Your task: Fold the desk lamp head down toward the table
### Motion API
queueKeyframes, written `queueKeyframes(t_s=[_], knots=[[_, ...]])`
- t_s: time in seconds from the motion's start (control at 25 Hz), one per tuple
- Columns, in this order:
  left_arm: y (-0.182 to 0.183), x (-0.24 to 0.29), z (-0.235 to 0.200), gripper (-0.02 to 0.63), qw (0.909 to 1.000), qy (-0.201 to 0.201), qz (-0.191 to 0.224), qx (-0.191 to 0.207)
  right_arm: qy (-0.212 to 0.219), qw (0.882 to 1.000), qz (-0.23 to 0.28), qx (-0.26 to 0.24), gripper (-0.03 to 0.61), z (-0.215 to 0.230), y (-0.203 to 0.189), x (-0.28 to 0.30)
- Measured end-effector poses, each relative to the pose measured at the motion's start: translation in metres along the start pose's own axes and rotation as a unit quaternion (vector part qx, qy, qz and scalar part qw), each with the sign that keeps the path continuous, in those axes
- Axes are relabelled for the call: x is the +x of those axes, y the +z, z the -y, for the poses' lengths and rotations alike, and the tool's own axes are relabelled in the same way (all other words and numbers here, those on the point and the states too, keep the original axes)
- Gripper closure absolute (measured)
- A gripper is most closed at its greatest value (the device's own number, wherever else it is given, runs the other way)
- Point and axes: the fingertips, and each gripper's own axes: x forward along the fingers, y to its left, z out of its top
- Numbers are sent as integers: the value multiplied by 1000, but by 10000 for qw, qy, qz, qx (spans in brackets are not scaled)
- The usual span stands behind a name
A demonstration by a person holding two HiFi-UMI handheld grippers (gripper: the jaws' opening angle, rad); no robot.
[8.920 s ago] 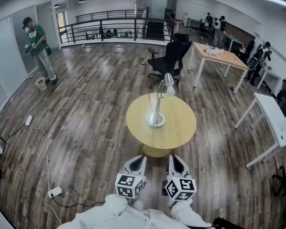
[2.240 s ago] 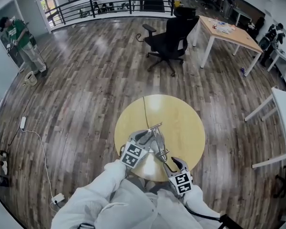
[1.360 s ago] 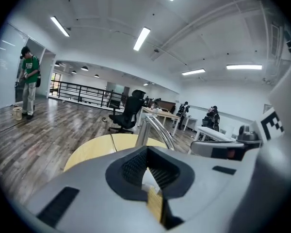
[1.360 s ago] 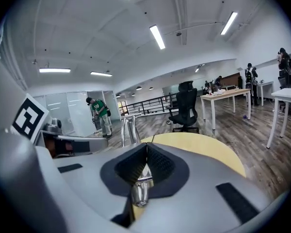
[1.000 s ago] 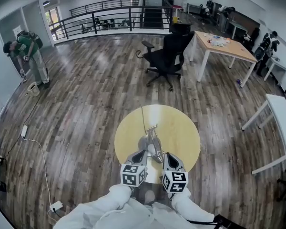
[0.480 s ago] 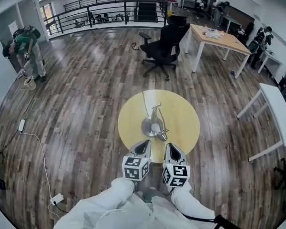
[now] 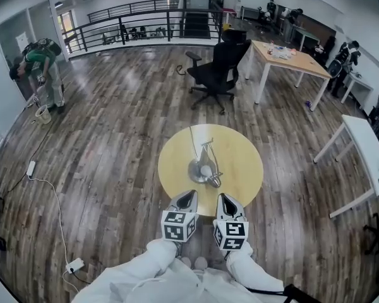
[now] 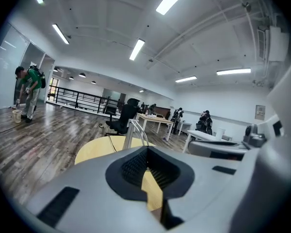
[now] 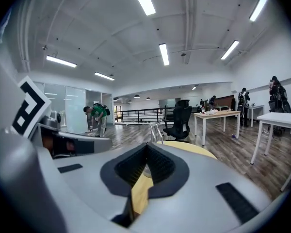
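- While the left gripper (image 7: 186, 199) and the right gripper (image 7: 225, 201) hang side by side at the near edge of the round yellow table (image 7: 243, 150), neither touches anything
- Both grippers have their jaws pressed together, with nothing between them
- The desk lamp (image 7: 205, 168) sits near the middle of the table, apart from both grippers; its arm is folded low and its head lies down beside the base
- Beyond the table stand a black office chair (image 7: 215, 68) and a wooden desk (image 7: 290, 59); a person in green (image 7: 41, 68) bends over at the far left
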Motion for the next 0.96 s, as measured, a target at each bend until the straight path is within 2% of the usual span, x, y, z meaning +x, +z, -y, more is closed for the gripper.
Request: queueKeyframes(t_s=[0.24, 0.4, 0.6, 0.96], knots=[[-9, -5, 3, 614, 9999, -4, -112, -76, 23, 9999, 49, -97, 566, -4, 3, -6], [-9, -9, 0, 614, 9992, 19, -179, -358, 15, 9999, -10, -133, 566, -4, 0, -7], [-4, -11, 3, 614, 9998, 54, -124, -125, 36, 9999, -33, -125, 566, -2, 1, -11], [-3, -16, 10, 614, 9999, 11, -98, -111, 34, 9999, 30, -145, 566, -2, 7, -19]])
